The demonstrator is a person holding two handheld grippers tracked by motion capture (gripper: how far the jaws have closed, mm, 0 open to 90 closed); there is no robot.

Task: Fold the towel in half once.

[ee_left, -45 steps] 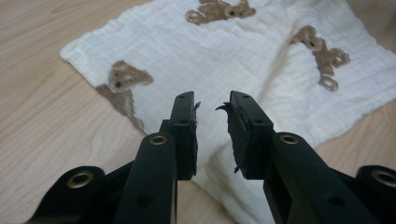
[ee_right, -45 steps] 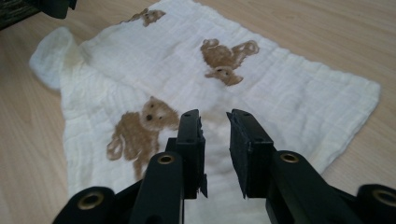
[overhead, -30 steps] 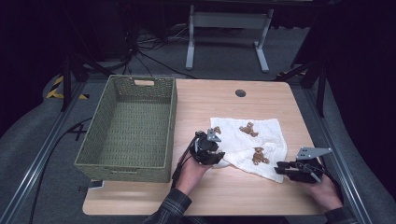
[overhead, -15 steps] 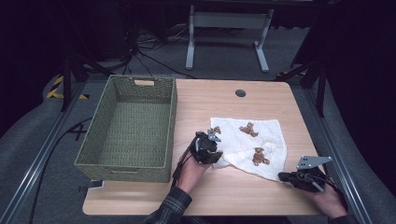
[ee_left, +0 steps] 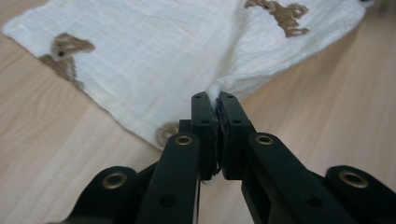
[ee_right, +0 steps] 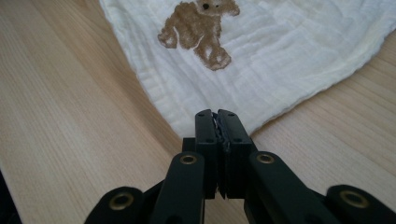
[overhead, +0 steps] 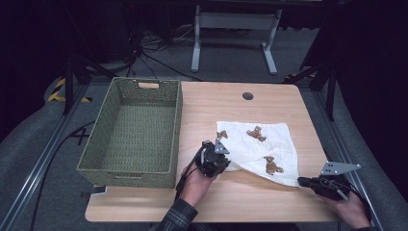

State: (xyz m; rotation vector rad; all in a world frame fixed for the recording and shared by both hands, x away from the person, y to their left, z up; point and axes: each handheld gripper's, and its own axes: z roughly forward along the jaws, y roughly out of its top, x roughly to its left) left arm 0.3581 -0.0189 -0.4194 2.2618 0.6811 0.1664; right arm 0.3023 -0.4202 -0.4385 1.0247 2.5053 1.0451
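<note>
Woven basket (overhead: 132, 130) at nine o'clock on the table (overhead: 231, 103), rim just beside the left hand-held gripper (overhead: 215, 161). Pinching the near-left corner of the white bear-print cloth (overhead: 257, 149), jaws pressed together on a lifted fold. Bare wood open at twelve o'clock. At five o'clock, right hand-held gripper (overhead: 308, 182) pressed together at the cloth's near-right corner; held or not, cannot tell.

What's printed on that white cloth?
Brown teddy bears on the cloth, clearest in the right gripper view.
</note>
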